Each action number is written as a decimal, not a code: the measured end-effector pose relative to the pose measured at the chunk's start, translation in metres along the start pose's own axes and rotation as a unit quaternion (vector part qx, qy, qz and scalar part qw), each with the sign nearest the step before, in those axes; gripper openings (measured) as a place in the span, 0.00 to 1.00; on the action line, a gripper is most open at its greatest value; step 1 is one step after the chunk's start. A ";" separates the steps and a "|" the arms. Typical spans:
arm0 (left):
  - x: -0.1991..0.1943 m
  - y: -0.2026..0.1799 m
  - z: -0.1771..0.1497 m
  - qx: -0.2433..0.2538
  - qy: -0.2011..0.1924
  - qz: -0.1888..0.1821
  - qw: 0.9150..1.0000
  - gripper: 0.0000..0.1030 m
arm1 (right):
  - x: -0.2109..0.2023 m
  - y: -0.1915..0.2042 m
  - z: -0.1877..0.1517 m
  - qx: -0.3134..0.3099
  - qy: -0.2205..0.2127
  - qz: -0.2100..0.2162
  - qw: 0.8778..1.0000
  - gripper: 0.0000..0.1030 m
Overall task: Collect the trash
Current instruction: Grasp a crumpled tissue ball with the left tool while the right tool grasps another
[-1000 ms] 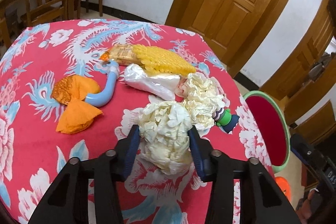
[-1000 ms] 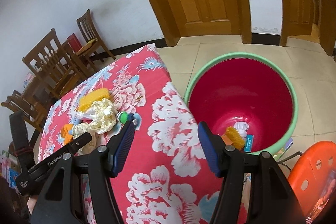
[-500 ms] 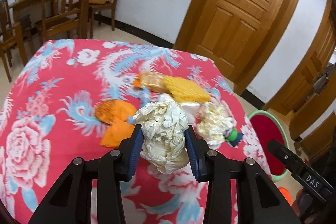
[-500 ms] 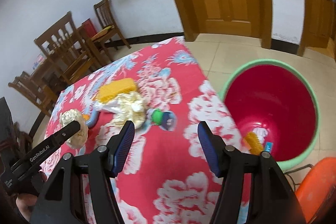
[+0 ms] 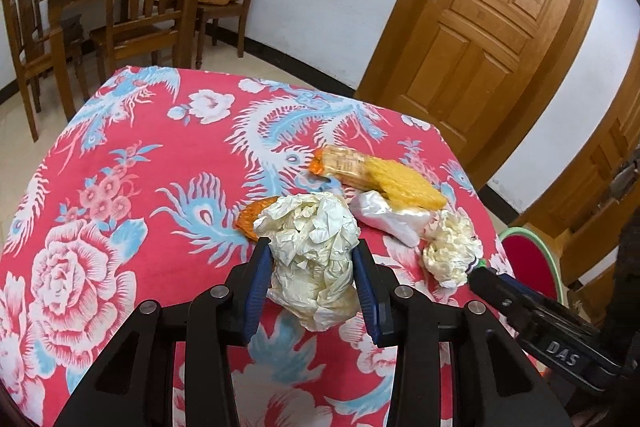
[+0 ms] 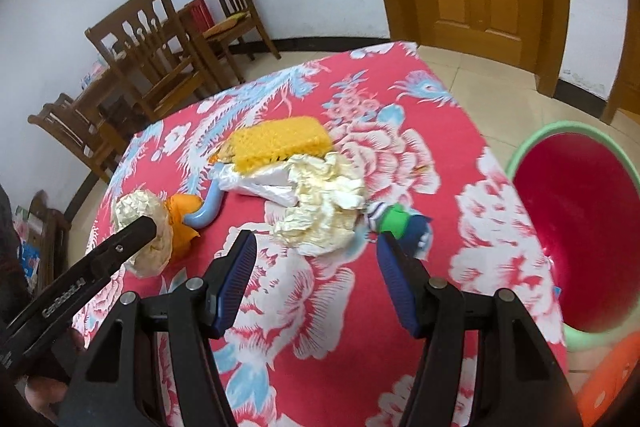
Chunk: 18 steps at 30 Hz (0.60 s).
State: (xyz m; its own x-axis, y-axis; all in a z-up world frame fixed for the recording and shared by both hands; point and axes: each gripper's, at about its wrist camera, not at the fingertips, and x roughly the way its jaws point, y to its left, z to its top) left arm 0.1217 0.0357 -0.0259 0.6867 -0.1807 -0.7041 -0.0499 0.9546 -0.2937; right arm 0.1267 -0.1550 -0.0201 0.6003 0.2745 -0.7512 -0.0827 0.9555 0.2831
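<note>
We have the left gripper (image 5: 313, 285) clamped on a crumpled paper wad (image 5: 314, 255), lifted above the bench (image 5: 132, 163). Next, we judge, it must travel right to the red bin (image 6: 576, 251) beside the bench and let go. The right gripper (image 6: 316, 281) gapes wide and empty near a second wad (image 6: 322, 203). Readable writing: "DAS" (image 5: 563, 359) and "GenRobot" (image 6: 64, 297) on the gripper bodies.

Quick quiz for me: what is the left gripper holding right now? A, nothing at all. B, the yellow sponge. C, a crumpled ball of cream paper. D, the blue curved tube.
C: in the left wrist view the left gripper has its blue pads pressed against both sides of the crumpled cream paper ball, while the yellow sponge lies on the table.
</note>
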 end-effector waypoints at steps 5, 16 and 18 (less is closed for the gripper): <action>0.005 0.005 0.000 -0.004 0.004 -0.002 1.000 0.40 | 0.021 0.004 0.003 0.000 0.017 0.004 1.000 0.62; 0.010 0.008 -0.001 -0.005 0.010 -0.006 1.000 0.40 | 0.042 0.004 0.002 0.004 0.032 -0.005 0.999 0.45; 0.009 0.006 -0.001 -0.003 0.010 -0.006 1.000 0.40 | 0.041 0.005 0.002 0.002 0.030 -0.005 1.000 0.36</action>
State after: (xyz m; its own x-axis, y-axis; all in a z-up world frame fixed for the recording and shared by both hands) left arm 0.1268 0.0397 -0.0350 0.6732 -0.1967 -0.7128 -0.0469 0.9507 -0.3066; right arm 0.1528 -0.1395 -0.0489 0.5528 0.2715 -0.7879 -0.0743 0.9577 0.2779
